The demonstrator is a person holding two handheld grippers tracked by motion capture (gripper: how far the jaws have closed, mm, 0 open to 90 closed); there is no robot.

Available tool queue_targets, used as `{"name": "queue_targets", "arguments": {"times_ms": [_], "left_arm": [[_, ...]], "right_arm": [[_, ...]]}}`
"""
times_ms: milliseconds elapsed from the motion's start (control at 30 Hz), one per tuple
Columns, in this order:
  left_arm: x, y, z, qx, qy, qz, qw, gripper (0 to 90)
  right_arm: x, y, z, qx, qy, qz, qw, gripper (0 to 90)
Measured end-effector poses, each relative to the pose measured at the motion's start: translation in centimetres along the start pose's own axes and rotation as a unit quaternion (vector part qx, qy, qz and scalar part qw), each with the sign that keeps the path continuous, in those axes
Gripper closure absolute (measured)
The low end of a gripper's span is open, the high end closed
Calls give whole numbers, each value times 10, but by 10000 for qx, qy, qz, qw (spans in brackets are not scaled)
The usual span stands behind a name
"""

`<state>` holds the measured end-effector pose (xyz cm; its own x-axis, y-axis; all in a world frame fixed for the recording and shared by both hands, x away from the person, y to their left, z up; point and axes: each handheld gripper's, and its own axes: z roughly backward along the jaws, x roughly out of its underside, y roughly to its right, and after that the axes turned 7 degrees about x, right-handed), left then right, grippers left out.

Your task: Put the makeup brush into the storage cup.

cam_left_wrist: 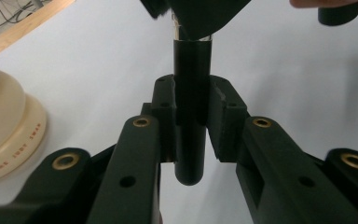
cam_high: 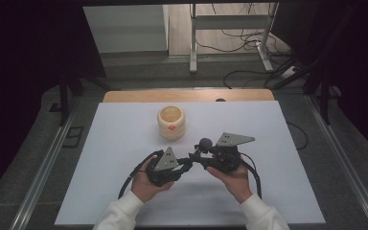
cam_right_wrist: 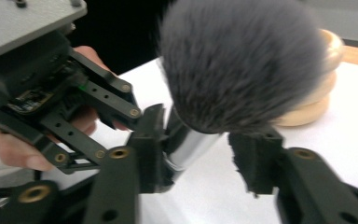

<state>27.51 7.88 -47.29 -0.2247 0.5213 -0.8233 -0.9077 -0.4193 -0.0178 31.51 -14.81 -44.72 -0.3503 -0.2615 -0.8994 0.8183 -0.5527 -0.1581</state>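
Note:
A makeup brush with a dark fluffy head, a silver ferrule and a black handle is held above the white table. My left gripper is shut on the black handle, pads pressing both sides. My right gripper has its jaws around the silver ferrule just under the bristles. One pad touches the ferrule while the other stands off with a gap, so the gripper is open. The left gripper meets the handle from the left in the right gripper view.
A cream, ribbed round holder with an orange mark stands on the table beyond the hands. A wooden strip edges the table's far side. Cables trail from both grippers.

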Motion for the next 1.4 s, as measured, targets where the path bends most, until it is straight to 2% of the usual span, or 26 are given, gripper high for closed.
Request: {"name": "queue_targets", "arguments": {"times_ms": [67, 200, 233, 333, 367, 467, 567, 667, 833, 1100, 1267, 1400], "left_arm": [[0, 0, -1, 3, 12, 29, 10000, 745], [0, -1, -3, 23, 47, 81, 10000, 739], [1, -2, -4, 1, 50, 155, 9999, 732], [2, -3, -4, -149, 65, 218, 9996, 526], [3, -3, -3, -188, 92, 258, 9994, 495], [4, -4, 0, -298, 88, 467, 9984, 311], [5, -7, 4, -348, 95, 596, 9976, 194], [8, -9, 7, -395, 6, 662, 9970, 127], [19, -13, 17, -513, -66, 794, 9955, 112], [36, -22, 37, -772, -48, 1067, 9913, 112], [48, -27, 51, -974, 21, 1220, 9877, 112], [59, -30, 60, -1058, 54, 1346, 9852, 113]], "right_arm": [[0, -1, 0, -28, 12, 30, 10000, 668], [0, 0, 0, -123, 3, -63, 9999, 692], [0, 0, 0, -130, 0, -68, 9999, 694], [0, -2, 1, -13, -11, 43, 10000, 699], [-1, -2, 2, -3, -22, 60, 10000, 700], [-2, -2, 4, 65, 30, 108, 9999, 701], [-2, 0, 7, 90, 58, 98, 9999, 701], [-3, 2, 9, 134, 70, 122, 9998, 701], [-4, 3, 12, 172, 90, 153, 9997, 701], [-5, 4, 15, 212, 97, 149, 9996, 702], [-5, 5, 16, 222, 110, 141, 9996, 702], [-5, 5, 17, 233, 109, 147, 9996, 702]]}}
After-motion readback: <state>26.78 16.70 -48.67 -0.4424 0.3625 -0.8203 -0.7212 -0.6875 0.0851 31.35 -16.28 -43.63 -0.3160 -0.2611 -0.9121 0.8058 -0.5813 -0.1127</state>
